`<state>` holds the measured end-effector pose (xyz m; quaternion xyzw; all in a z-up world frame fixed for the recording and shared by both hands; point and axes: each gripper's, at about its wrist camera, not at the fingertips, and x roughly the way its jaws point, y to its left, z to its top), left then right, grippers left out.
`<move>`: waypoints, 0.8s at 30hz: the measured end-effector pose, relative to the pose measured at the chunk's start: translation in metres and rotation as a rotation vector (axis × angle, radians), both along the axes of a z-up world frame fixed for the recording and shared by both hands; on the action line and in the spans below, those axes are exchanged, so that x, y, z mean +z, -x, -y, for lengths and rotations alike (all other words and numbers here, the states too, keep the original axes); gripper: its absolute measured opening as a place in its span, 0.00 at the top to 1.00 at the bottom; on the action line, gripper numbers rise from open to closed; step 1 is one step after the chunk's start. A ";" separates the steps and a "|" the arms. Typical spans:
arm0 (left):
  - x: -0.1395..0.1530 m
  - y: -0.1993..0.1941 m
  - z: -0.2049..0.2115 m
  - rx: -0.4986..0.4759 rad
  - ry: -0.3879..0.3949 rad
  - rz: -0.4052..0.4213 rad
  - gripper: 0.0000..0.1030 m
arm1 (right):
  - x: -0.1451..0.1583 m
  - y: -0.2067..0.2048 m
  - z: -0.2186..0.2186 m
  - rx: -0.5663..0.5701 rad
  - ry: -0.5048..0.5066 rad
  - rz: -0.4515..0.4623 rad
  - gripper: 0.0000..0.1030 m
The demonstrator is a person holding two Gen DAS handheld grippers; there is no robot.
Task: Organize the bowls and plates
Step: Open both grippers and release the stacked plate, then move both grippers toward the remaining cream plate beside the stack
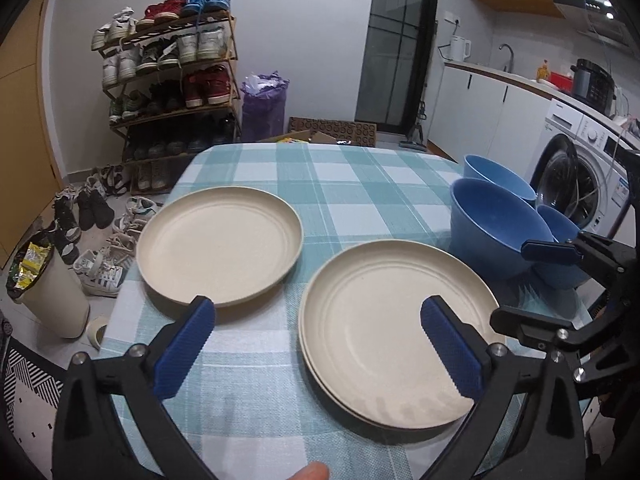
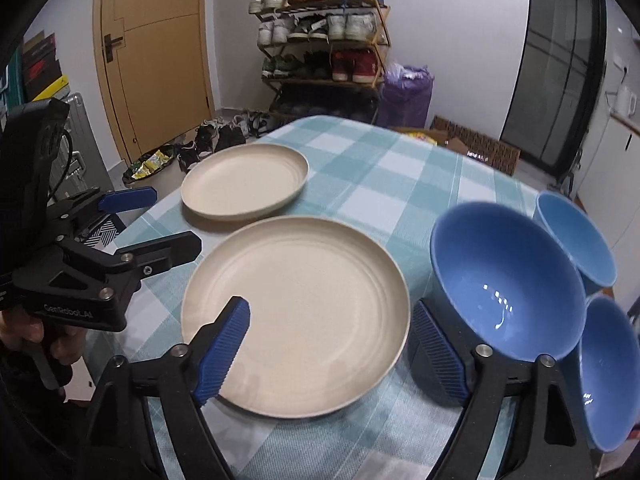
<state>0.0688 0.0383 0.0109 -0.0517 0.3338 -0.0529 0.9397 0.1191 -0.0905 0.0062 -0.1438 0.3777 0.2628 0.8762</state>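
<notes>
I am holding my left tongs (image 1: 318, 344) released over the checked surface (image 1: 360, 184), nothing between the blue pads. My right tongs (image 2: 332, 350) are also gaping, hanging above the near rim of the stacked plates (image 2: 296, 316), not pinching them. From the left camera, the stack (image 1: 384, 328) is showing a second rim underneath at 6 o'clock; the right camera is hiding that. The single plate (image 1: 219, 246) is lying at 11 o'clock from the stack, apart from it. Three blue bowls (image 2: 506, 280) are crowding at 3 o'clock; only the right camera is showing their insides and the door (image 2: 160, 52). Only the left camera is showing the washing machine (image 1: 580, 184).
</notes>
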 end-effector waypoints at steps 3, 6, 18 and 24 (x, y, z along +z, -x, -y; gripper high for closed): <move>0.004 0.000 -0.010 0.032 0.020 0.013 0.00 | 0.006 -0.001 -0.003 -0.006 -0.016 0.007 0.03; 0.008 0.000 -0.019 0.067 0.029 0.026 0.00 | 0.015 -0.004 -0.004 -0.048 -0.043 0.033 0.02; 0.025 -0.001 -0.044 0.181 0.011 0.068 0.00 | 0.051 -0.016 -0.005 -0.059 -0.155 0.035 0.01; 0.031 -0.010 -0.058 0.219 0.016 0.092 0.00 | 0.059 -0.028 -0.011 -0.058 -0.184 0.024 0.01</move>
